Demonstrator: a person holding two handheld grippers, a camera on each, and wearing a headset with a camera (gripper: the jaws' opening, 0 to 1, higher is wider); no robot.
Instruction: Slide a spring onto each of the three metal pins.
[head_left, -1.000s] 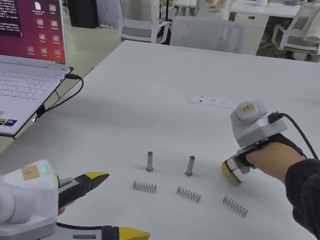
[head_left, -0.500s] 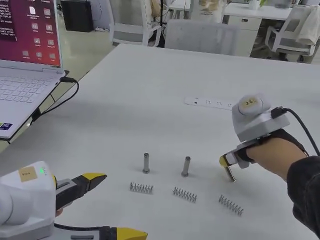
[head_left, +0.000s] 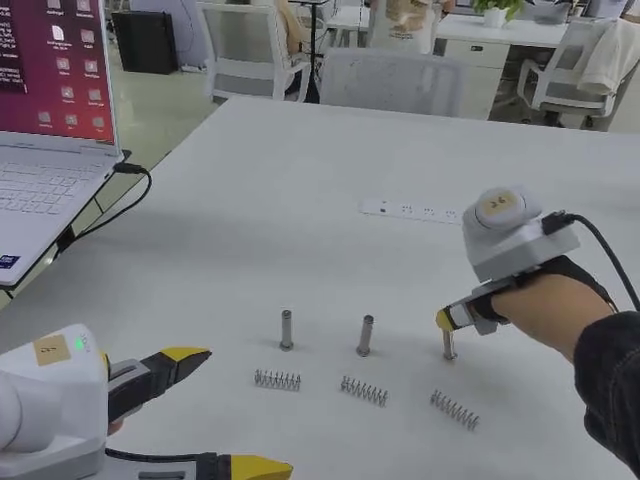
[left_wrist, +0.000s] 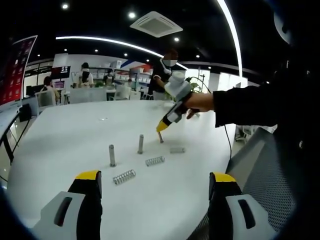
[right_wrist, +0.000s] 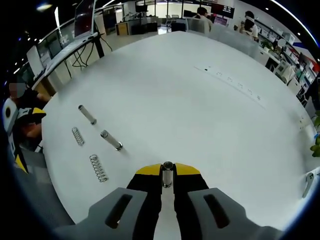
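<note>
Tilted a second earlier, the third short grey metal pin (head_left: 449, 345) stood upright on the white table (head_left: 300, 200), pinched by the right gripper (head_left: 447, 320). Three coiled wire springs (head_left: 363, 390) lay unthreaded nearby, threading seemingly next; the left gripper (left_wrist: 155, 176) hung spread.

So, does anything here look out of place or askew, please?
Nothing stands out. The left pin and middle pin stand upright, three springs lie in a row before them, and the right gripper holds the third pin.

laptop (head_left: 50, 150) well left of the left gripper (head_left: 250, 410) cut off by the picture's edge, top of the third pin (head_left: 449, 346) hidden between the closed jaws of the right gripper (head_left: 445, 321), sleeve (head_left: 610, 380) behind it cut off
</note>
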